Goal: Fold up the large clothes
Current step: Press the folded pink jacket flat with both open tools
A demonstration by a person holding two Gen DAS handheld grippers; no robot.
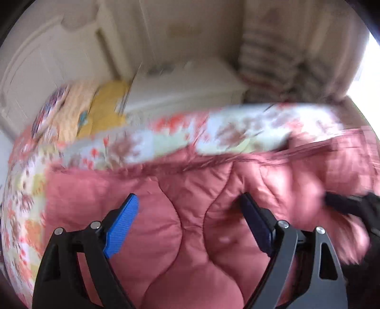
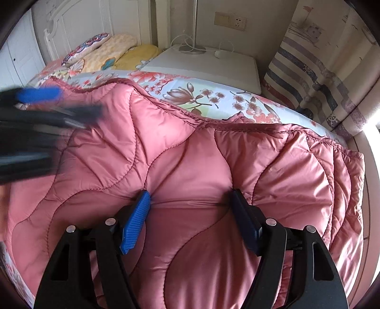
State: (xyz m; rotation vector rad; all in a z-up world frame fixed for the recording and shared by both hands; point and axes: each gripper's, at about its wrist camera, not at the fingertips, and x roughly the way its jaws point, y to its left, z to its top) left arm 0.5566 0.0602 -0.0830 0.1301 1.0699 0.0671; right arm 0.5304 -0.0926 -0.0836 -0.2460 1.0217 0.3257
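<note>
A puffy pink quilt lies spread over a bed with a floral sheet. My right gripper points down into the quilt. Its blue pads dig in on either side of a raised bulge of fabric, and a taut crease runs between them. In the blurred left wrist view my left gripper stands wide open just above the quilt, nothing pinched between its fingers. The left gripper shows as a dark blur at the left of the right wrist view. The right gripper is a blur at the right of the left wrist view.
Several pillows rest against a white headboard at the far end. A white nightstand with a lamp base and cables stands beside the bed. A striped curtain hangs on the right. The quilt's edge drapes over the bed's right side.
</note>
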